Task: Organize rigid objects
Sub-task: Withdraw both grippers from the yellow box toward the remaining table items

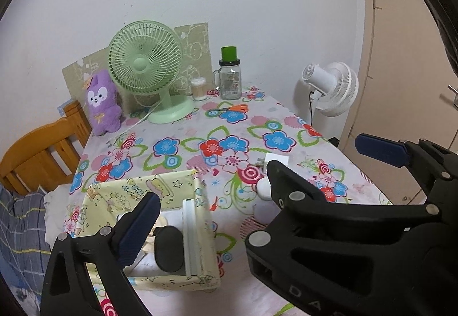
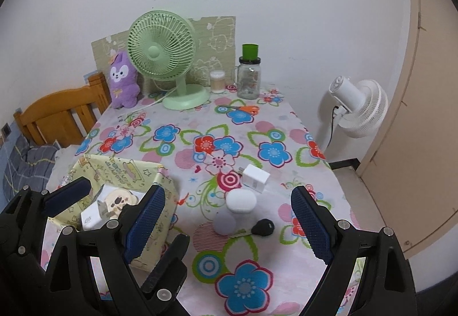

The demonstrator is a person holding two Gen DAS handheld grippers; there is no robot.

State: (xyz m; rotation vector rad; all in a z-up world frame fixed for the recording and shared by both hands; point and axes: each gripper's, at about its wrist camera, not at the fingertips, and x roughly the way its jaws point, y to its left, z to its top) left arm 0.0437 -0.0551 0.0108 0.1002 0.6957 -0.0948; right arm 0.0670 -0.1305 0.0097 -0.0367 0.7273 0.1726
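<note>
Seeing even, soft indoor light, faint shadows, no glare. Strong fisheye bending plus dark vignette at corners. Focus sharp throughout.

We see a tablecloth [image 2: 286, 244] of pink with blue and red flowers, a pale yellow cartoon-print box [image 2: 120, 170], a mint-green fan [image 2: 161, 51], a purple plush [image 2: 123, 84], orange-handled scissors [image 2: 243, 109], a white charger [image 2: 255, 178] and black grippers (their pads navy blue).

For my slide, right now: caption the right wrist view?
Open right gripper above small white items on floral tablecloth, yellow box nearby.
</note>
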